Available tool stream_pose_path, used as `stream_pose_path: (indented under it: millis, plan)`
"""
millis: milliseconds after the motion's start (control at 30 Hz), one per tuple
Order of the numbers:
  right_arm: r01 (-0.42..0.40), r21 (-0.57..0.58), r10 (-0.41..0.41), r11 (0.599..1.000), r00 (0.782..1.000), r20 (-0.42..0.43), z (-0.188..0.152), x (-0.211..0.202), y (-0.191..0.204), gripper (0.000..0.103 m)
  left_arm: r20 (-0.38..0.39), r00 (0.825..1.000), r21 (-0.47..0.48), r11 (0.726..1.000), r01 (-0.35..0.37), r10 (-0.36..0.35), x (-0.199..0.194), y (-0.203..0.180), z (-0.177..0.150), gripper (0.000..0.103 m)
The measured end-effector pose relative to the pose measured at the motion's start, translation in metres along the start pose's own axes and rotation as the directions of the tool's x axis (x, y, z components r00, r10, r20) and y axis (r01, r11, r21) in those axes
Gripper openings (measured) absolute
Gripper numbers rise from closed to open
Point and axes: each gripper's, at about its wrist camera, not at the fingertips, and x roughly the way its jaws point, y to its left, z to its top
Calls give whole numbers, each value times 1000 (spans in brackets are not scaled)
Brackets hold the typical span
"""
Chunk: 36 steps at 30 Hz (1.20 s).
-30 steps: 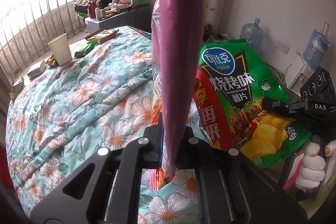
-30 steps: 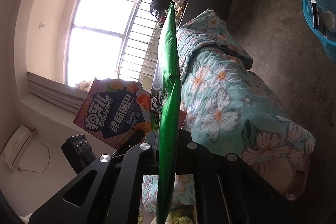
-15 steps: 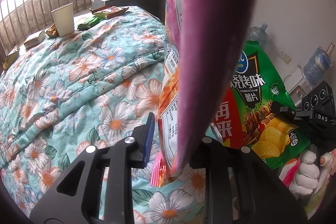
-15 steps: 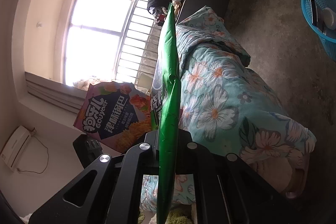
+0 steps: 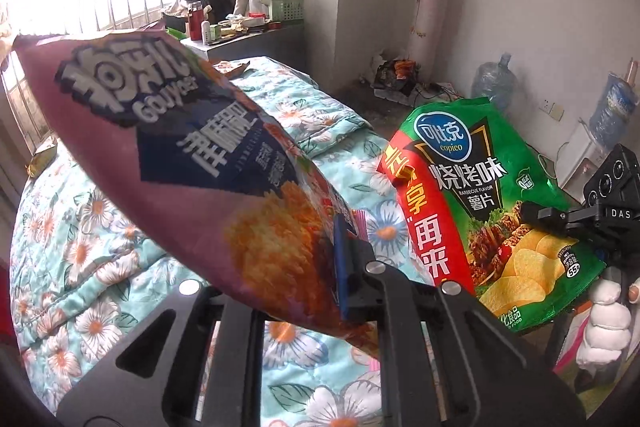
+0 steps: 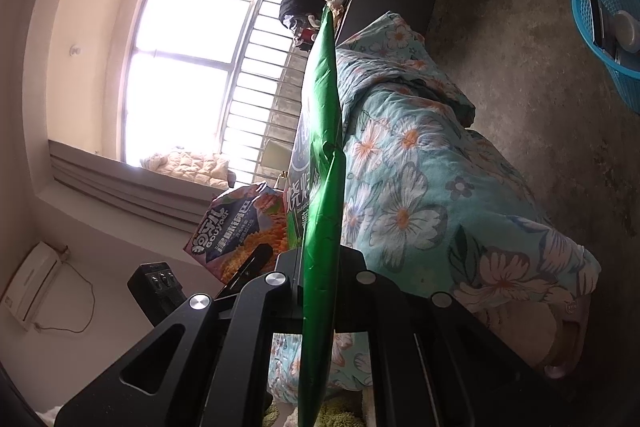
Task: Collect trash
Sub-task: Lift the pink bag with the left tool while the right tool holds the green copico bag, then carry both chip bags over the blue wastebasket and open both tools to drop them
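Only the right wrist view shows the blue basket (image 6: 608,27) on the floor and the window; only the left wrist view shows the printed face of the green chip bag (image 5: 484,211) and the water jugs by the wall. The left gripper (image 5: 320,275) has its fingers spread wide, the purple snack bag (image 5: 192,163) lying slantwise across them above the floral bedspread (image 5: 100,227). The right gripper (image 6: 320,287) has its fingers closed tight on the green chip bag, seen edge-on between them.
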Motion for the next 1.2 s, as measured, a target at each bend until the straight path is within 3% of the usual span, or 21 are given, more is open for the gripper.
stream_pose_path:
  millis: [133, 300, 533, 633, 767, 900, 1000, 1100, 1200]
  plan:
    - [-30, 8, 30, 1000, 999, 16, 2, -5, -4, 6, 41, 999, 37, 999, 11, -13, -5, 1, 16, 4]
    - [-60, 24, 58, 998, 996, 61, 7, -19, -10, 6, 69, 996, 91, 994, 53, -59, -12, -23, 33, 3]
    - [-81, 45, 70, 996, 976, 208, 22, -67, -27, 6, 75, 982, 186, 970, 155, -172, 2, -80, 69, 2]
    - [-80, 92, 52, 993, 960, 277, 28, -87, -48, 6, 47, 975, 233, 952, 201, -217, 18, -113, 81, 2]
    - [-91, 231, 6, 969, 939, 344, 29, -99, -96, 6, -57, 957, 251, 923, 290, -285, 54, -155, 88, 2]
    - [-198, 421, 16, 885, 917, 399, 19, -99, -159, 6, -184, 931, 255, 900, 354, -315, 105, -193, 88, 2]
    - [-299, 519, 31, 801, 886, 463, 10, -101, -200, 6, -232, 918, 264, 887, 378, -322, 134, -208, 87, 2]
    - [-388, 573, 26, 722, 843, 537, 12, -101, -231, 6, -251, 914, 284, 878, 385, -320, 156, -217, 85, 2]
    - [-497, 607, 13, 620, 780, 626, 25, -99, -265, 6, -265, 911, 290, 875, 388, -317, 169, -224, 86, 2]
